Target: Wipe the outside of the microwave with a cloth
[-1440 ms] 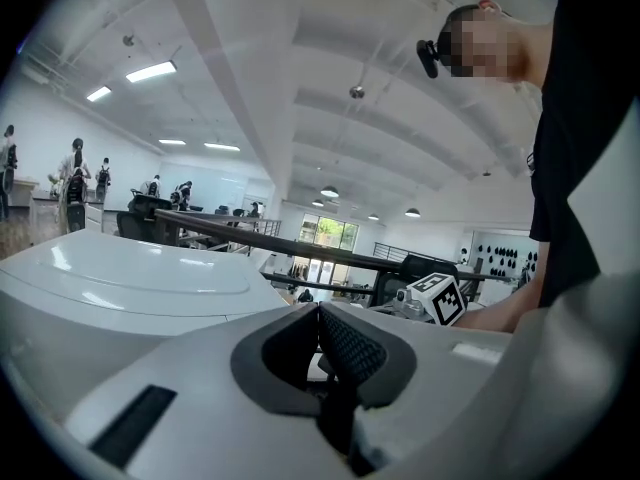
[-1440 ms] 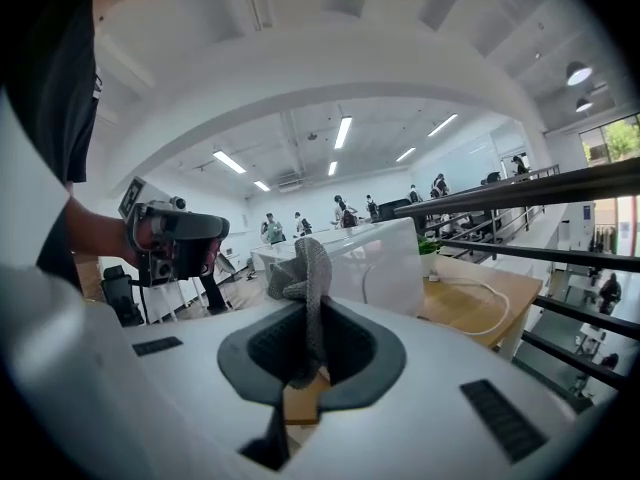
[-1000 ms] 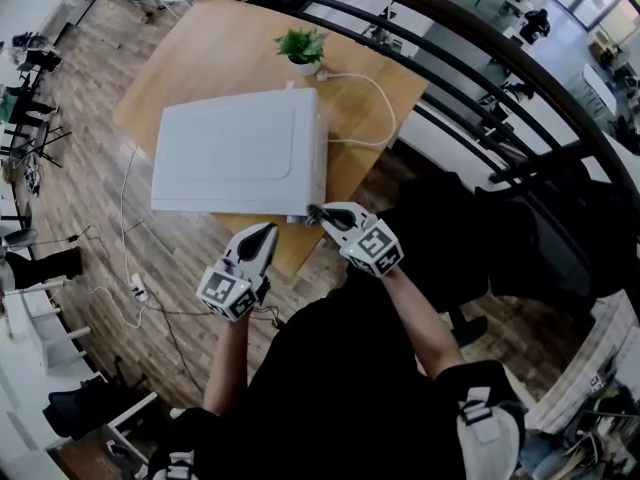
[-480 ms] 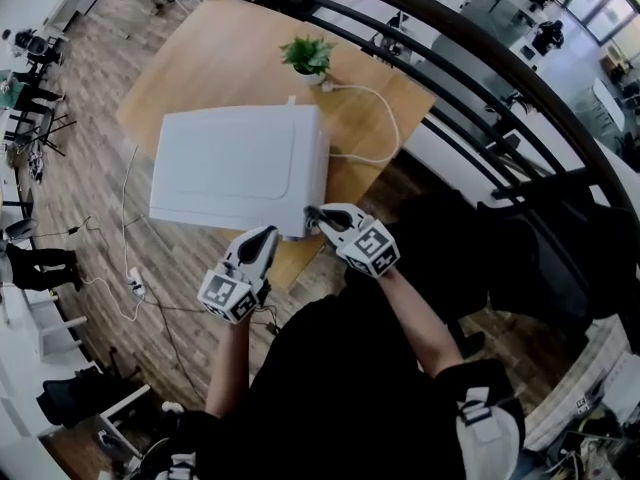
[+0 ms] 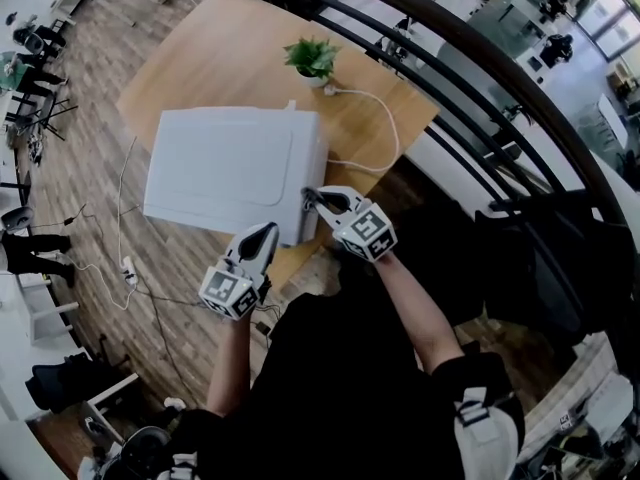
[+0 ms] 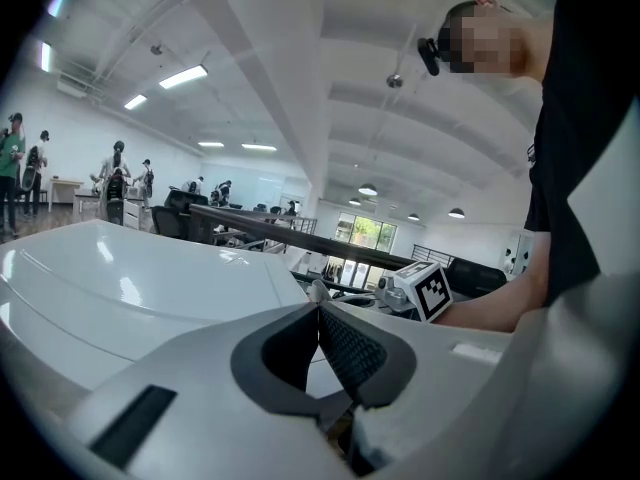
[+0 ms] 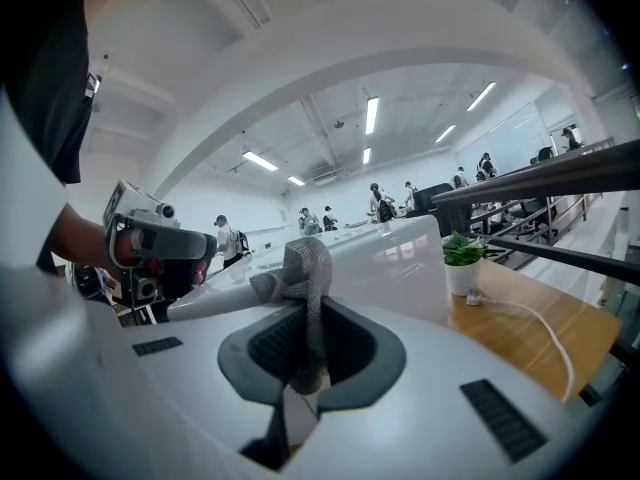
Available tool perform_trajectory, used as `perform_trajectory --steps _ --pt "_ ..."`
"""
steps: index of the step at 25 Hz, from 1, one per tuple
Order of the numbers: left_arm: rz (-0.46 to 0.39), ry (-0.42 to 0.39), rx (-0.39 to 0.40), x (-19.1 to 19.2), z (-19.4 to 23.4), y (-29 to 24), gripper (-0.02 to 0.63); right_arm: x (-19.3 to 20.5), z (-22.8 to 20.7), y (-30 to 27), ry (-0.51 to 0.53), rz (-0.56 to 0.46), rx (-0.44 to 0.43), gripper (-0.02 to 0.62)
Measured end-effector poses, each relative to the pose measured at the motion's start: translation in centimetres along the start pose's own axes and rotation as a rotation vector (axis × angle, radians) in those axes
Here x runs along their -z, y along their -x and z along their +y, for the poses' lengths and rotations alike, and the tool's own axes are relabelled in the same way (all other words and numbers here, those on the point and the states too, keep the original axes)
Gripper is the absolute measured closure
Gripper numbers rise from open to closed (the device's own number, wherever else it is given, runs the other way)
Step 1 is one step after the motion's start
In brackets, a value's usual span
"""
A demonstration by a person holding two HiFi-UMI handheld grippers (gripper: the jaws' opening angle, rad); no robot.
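while a person in a black top leans over a wooden table [image 5: 225,43], the right gripper [image 5: 310,200] is clamped on a grey mesh cloth [image 7: 299,268], its tips at the near right corner of the white microwave [image 5: 225,168]. in the right gripper view the cloth stands up between the closed jaws as a bunched fold and flops to the left above them, against the microwave's white casing; whether it presses on the casing cannot be told. the left gripper [image 5: 266,236] hangs just beside the microwave's near edge, lower and to the left of the right one, with its jaws drawn together and nothing between them; its own view shows the two dark pads [image 6: 345,346] meeting at the tip, the microwave's glossy top spreading away to the left. the microwave lies across the table's near side. behind it, towards the far edge, a small potted plant [image 5: 312,58] stands in a white pot, and a white cable [image 5: 388,133] loops from beside the pot across the wood to the microwave's right side. a dark railing [image 5: 470,68] curves past the table on the right.
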State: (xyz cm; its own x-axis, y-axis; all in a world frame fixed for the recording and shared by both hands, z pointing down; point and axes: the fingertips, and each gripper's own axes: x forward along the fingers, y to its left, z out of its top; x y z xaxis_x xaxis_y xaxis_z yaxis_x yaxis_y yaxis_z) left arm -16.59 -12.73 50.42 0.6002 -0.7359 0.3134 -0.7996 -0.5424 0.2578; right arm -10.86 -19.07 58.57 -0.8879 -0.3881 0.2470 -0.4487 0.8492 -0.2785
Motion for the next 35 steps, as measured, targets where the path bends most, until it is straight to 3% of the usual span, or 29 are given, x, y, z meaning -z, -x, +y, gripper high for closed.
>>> perform_trajectory --steps 14,22,35 --pt "0.064 -0.027 0.027 2.4 -0.5 -0.3 0.603 -3.1 -6.2 -1.8 0.073 -0.008 0.095 0.580" --pt "0.075 -0.013 0.034 3.2 -0.7 0.3 0.603 -3.3 -9.6 -2.8 0.103 0.062 0.165 0.580" --pt "0.054 0.001 0.050 3.5 -0.7 0.7 0.603 -2.4 -14.3 -4.6 0.243 0.220 0.228 0.580"
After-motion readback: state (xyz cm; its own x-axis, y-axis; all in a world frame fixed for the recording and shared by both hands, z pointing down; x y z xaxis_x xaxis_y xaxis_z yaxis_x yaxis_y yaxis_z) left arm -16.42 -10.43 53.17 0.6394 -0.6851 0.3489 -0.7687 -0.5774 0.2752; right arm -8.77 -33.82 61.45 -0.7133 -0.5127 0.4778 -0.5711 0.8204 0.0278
